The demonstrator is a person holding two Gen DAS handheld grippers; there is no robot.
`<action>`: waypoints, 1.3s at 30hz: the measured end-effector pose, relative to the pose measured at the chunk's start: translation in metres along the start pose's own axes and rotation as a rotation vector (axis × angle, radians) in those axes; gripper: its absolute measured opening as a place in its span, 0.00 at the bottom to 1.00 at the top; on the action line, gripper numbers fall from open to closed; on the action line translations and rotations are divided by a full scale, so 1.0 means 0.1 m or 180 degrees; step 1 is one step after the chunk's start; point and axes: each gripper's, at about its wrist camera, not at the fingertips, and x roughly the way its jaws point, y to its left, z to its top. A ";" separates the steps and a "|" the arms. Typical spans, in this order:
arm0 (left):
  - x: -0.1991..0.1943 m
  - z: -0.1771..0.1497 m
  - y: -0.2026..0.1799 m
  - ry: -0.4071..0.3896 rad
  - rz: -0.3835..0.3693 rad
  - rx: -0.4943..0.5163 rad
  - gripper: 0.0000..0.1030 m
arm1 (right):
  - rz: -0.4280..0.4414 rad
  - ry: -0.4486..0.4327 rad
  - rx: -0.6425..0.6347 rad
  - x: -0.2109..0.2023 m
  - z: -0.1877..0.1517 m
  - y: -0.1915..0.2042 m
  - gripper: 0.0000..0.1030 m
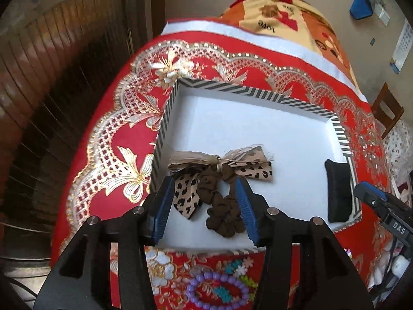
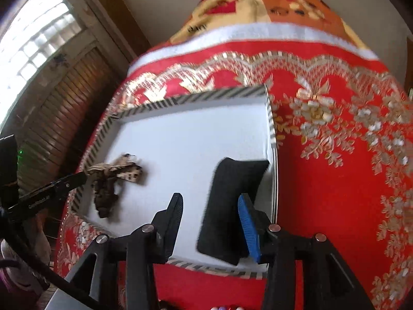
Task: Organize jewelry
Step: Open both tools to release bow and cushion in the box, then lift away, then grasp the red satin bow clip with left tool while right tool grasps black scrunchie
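Note:
A striped-rim white tray (image 1: 233,89) sits on a red embroidered cloth. In it lie a brown scrunchie with a leopard-print bow (image 1: 219,180) and a black pouch (image 1: 338,190). My left gripper (image 1: 206,206) is open, its fingers either side of the scrunchie, just above it. A purple bead bracelet (image 1: 216,290) lies on the cloth below the tray. In the right wrist view my right gripper (image 2: 211,224) is open over the tray (image 2: 196,97), its right finger beside the black pouch (image 2: 229,206). The scrunchie (image 2: 113,178) lies at the tray's left.
The red cloth (image 1: 108,139) covers a table whose left edge drops toward a wooden shuttered door (image 1: 51,77). A patterned blanket (image 1: 278,15) lies beyond the table. A wooden chair (image 1: 387,108) stands at the right.

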 end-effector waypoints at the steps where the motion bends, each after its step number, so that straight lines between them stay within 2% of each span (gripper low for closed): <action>1: -0.05 -0.03 -0.01 -0.0021 -0.0002 0.0008 0.47 | -0.0041 -0.0049 -0.0035 -0.07 -0.02 0.04 0.41; 4: -0.20 -0.12 -0.05 -0.0089 0.0005 0.0020 0.47 | -0.0099 -0.0181 -0.0092 -0.25 -0.11 0.11 0.42; 16: -0.68 -0.69 -0.25 -0.0197 0.0022 0.0123 0.47 | -0.0031 -0.0288 -0.0197 -0.75 -0.61 0.23 0.42; 33: -1.14 -1.46 -0.39 -0.0194 0.0005 0.0110 0.47 | -0.0003 -0.0237 -0.0232 -1.21 -1.24 0.26 0.44; 36: -1.17 -1.54 -0.37 -0.0151 -0.0043 0.0061 0.47 | -0.0006 -0.0249 -0.0226 -1.28 -1.33 0.23 0.46; 39: -1.19 -1.62 -0.33 -0.0083 -0.0107 0.0000 0.47 | -0.0004 -0.0243 -0.0211 -1.33 -1.39 0.20 0.54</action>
